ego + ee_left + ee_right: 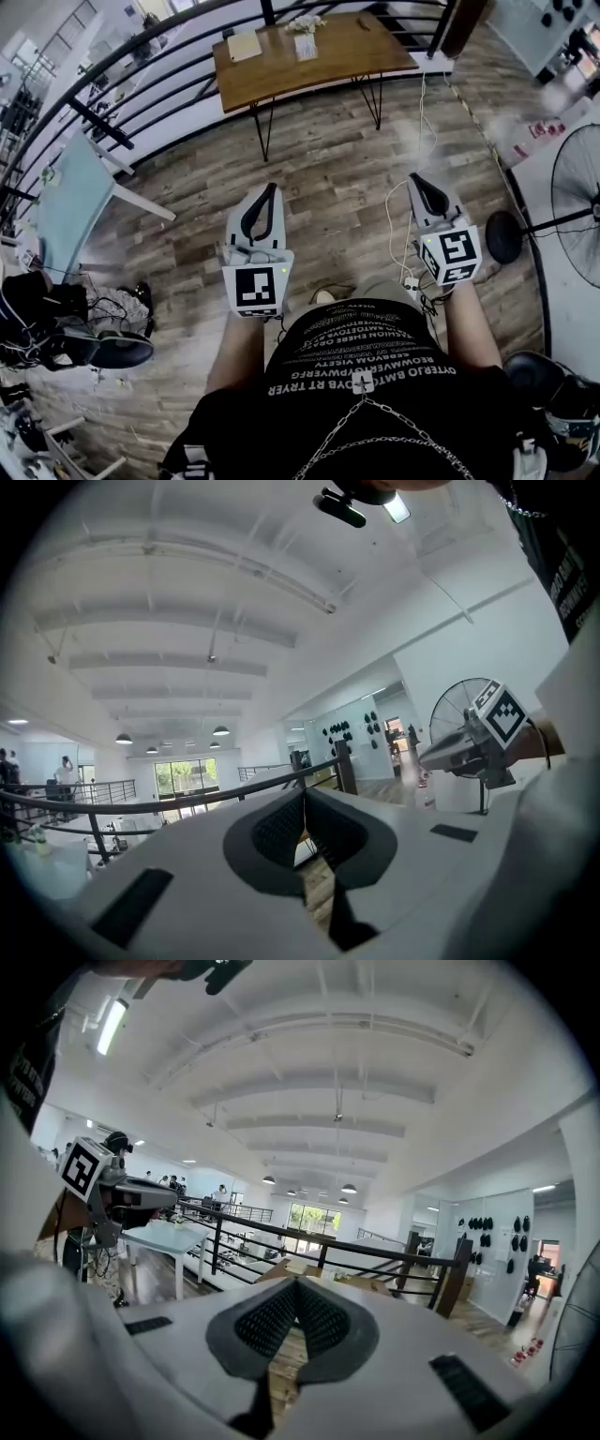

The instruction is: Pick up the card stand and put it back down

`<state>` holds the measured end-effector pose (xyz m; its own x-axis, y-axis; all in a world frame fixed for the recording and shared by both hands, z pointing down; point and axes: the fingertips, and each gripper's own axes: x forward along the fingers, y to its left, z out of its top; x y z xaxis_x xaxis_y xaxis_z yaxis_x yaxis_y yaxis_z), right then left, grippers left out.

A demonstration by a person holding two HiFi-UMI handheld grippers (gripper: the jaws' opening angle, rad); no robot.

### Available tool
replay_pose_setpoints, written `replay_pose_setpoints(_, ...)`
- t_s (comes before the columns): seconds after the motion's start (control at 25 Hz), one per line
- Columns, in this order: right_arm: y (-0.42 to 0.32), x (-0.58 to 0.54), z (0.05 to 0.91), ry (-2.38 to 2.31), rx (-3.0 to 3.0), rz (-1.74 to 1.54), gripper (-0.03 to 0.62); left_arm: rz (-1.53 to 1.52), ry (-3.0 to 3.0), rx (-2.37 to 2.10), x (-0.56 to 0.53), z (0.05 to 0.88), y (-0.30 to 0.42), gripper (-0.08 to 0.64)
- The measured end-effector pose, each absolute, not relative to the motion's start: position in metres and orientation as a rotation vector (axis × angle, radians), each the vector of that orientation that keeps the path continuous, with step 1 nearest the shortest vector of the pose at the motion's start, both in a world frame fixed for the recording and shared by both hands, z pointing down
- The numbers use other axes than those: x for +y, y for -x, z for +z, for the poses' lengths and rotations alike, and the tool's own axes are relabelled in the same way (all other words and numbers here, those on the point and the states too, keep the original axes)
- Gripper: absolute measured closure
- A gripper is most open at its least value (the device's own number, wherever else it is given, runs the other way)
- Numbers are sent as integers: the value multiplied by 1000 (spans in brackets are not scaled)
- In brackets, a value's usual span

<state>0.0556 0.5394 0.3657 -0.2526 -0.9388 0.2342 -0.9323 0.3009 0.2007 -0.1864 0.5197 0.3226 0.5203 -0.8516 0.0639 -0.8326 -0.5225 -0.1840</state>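
Black shirt (375,375), white lettering upside down, unreadable to me, left gripper (271,190) and right gripper (418,180) both closed on nothing, card stand (306,46) on far table (366,52), facing unclear.

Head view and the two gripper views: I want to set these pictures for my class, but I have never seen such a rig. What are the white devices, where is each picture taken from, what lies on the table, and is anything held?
There is no robot here. A person holds a hand-worked two-jaw tool in each hand: the left gripper and the right gripper. Each carries a marker cube as part of the tool. The head view comes from a camera on the person's head, looking steeply down. The other two come from cameras riding on the grippers, looking along their jaws. Both pairs of jaws are shut with nothing between them. The wooden table stands well ahead of the grippers and bears a few items, too small to name.
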Motion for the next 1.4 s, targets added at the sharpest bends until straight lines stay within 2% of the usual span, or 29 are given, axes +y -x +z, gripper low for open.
replay_pose_setpoints(0.24,-53,542,364,-1707,-2270,-31,574,-253,2666,1502,517,345,206,532)
replay_pose_setpoints(0.4,-55,534,371,-1718,-2257,27,503,-281,2657,1518,509,350,215,532)
replay_pose_setpoints(0.68,-44,513,384,-1634,-2295,30,431,-263,2629,1608,501,360,224,532)
replay_pose_setpoints(1.04,-51,457,404,-1607,-2353,84,411,-335,2595,1676,467,371,224,532)
replay_pose_setpoints(1.4,-92,370,423,-1556,-2354,132,410,-377,2637,1697,385,385,180,532)
